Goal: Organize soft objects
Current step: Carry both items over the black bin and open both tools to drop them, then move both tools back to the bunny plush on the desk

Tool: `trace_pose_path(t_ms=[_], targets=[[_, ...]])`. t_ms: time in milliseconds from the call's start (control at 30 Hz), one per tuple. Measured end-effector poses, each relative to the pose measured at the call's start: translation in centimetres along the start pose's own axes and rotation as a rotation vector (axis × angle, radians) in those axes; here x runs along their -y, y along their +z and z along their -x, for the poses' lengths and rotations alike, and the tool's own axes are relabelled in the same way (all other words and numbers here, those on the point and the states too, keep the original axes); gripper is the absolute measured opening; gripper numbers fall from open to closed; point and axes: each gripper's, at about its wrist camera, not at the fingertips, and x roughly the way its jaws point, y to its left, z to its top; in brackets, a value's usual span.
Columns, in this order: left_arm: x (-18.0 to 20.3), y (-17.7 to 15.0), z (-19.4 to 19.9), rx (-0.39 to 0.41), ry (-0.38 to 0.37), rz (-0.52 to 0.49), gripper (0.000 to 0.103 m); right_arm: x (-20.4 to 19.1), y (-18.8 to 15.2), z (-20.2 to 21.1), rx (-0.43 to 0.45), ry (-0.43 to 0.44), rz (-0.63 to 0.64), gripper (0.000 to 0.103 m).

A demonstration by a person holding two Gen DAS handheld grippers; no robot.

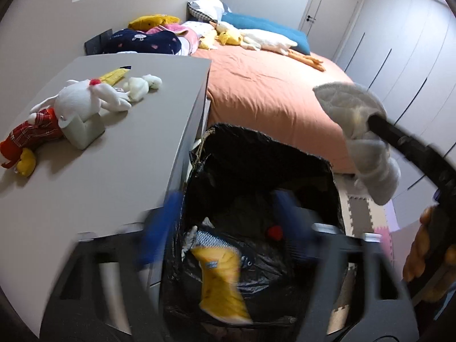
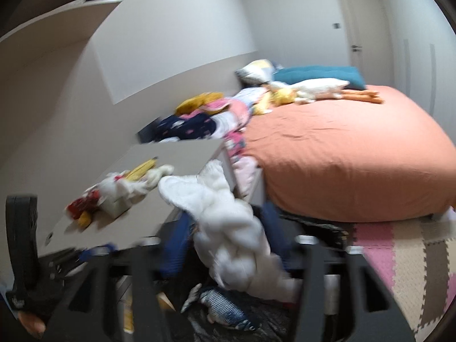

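Observation:
A bin lined with a black bag [image 1: 256, 134] stands between the grey table and the bed. In the left wrist view my left gripper [image 1: 226, 225] hangs open above it, its blue pads wide apart with nothing between them. Below, a yellow plush [image 1: 219, 279] and a blue-and-white fish plush [image 1: 211, 239] lie in the bag. In the right wrist view my right gripper [image 2: 225, 235] is over the bin too. A white plush [image 2: 228, 228] hangs, blurred, between its spread pads, which do not press on it. That same white plush [image 1: 356, 131] shows at the right of the left wrist view.
On the grey table [image 1: 99, 185] lie a white rabbit plush [image 1: 82, 97], a red plaid doll [image 1: 31, 131] and a small white plush [image 1: 142, 84]. The orange bed [image 1: 270, 85] carries a goose plush [image 1: 265, 38] and pillows. Foam mats [image 2: 399, 256] cover the floor.

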Motion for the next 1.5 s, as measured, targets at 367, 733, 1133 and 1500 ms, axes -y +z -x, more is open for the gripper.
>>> trace_pose_path(t_ms=[367, 733, 1133, 1500], targets=[[-0.6, 0.0, 0.2, 0.019, 0.009, 0.017, 0.097, 1.3, 0.4, 0.9, 0.045, -0.009, -0.034, 0.086], [-2.4, 0.2, 0.3, 0.018, 0.050, 0.030, 0.097, -0.6, 0.4, -0.9, 0.009, 0.029, -0.006, 0.086], [-7.7, 0.3, 1.1, 0.024, 0.118, 0.112, 0.097, -4.8, 0.3, -3.8, -0.041, 0.081, 0.047, 0.086], [-13.9, -0.1, 2.7, 0.036, 0.180, 0.210, 0.097, -10.1, 0.1, -7.2, -0.095, 0.136, 0.102, 0.086]])
